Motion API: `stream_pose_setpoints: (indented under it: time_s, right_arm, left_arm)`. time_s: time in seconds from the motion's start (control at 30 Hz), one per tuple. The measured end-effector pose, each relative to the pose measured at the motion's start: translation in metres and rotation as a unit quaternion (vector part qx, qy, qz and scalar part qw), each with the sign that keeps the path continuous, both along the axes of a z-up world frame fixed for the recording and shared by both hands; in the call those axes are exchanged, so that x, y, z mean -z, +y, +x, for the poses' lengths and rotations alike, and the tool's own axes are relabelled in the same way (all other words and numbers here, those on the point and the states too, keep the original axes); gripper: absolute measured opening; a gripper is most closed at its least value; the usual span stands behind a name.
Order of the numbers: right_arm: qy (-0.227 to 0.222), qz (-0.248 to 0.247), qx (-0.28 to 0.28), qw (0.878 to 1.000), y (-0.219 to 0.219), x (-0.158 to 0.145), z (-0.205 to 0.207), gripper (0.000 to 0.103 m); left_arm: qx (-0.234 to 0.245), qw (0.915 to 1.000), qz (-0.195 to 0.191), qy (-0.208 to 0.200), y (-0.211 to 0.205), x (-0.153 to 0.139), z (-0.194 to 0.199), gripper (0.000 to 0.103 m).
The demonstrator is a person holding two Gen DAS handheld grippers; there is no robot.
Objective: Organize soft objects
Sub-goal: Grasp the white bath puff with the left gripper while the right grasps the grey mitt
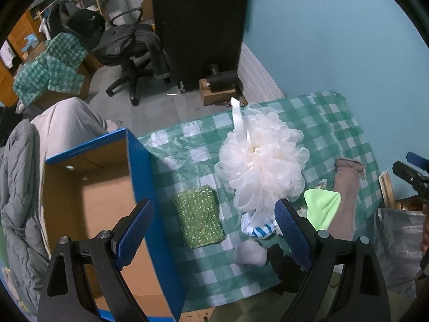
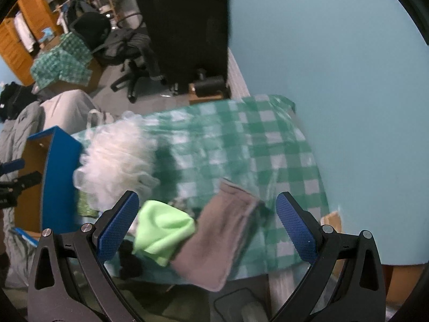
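So we hover over the surface (image 1: 335,123) with both claws empty: our left claw (image 1: 214,230) has its jaws wide apart above the green scrubber (image 1: 198,218), and our right claw (image 2: 206,222) is spread just as wide over the grey cloth (image 2: 222,230) and the lime cloth (image 2: 163,230).

The soft things lie loose on the checked cover. The white bath pouf (image 1: 264,158) sits in the middle, with the scrubber on its near left. A striped blue-and-white piece (image 1: 258,228), a white ball of fluff (image 1: 250,253) and something black (image 1: 284,263) crowd the near edge. The open cardboard box (image 1: 144,187), still bare inside, stands to the left, its blue wall just beside the scrubber.

We judge nothing is sorted yet. The risks look plain enough: the cover is thin and wrinkled, so a low pinch could drag it and shift everything. The pouf may squash out of a shallow grip. The two cloths overlap, so we might lift both together. The right view is blurred, so our aim there is uncertain.
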State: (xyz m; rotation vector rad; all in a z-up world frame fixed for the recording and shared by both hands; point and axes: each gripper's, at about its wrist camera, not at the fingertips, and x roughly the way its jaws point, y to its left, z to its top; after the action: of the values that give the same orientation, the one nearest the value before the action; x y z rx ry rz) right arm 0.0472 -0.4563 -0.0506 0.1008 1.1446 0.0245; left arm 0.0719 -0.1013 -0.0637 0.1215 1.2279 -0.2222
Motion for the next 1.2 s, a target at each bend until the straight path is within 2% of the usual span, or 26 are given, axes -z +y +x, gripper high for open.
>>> stream_pose_setpoints:
  time_s: [0.37,0.57,0.8,0.97,1.2]
  right_arm:
    - [0.049,0.013,0.03,0.998,-0.032,0.047,-0.011,0.101]
    - [0.069,0.023,0.033,0.997,-0.04,0.077,-0.012,0.101]
    - [0.095,0.058,0.049,0.993,-0.042,0.113,-0.001,0.101]
    - [0.111,0.067,0.055,0.99,-0.039,0.133,0.008,0.101]
    - [0.123,0.061,0.058,0.989,-0.039,0.144,0.018,0.101]
  left_arm:
    - [0.01,0.9983,-0.037,0.044,-0.019,0.032,0.025,0.093]
    - [0.015,0.9982,-0.027,0.052,-0.034,0.046,0.035,0.093]
    - [0.028,0.9979,-0.012,0.057,-0.049,0.056,0.049,0.093]
    - [0.035,0.9964,-0.003,0.077,-0.057,0.071,0.06,0.093]
    - [0.041,0.9946,0.008,0.095,-0.07,0.09,0.071,0.093]
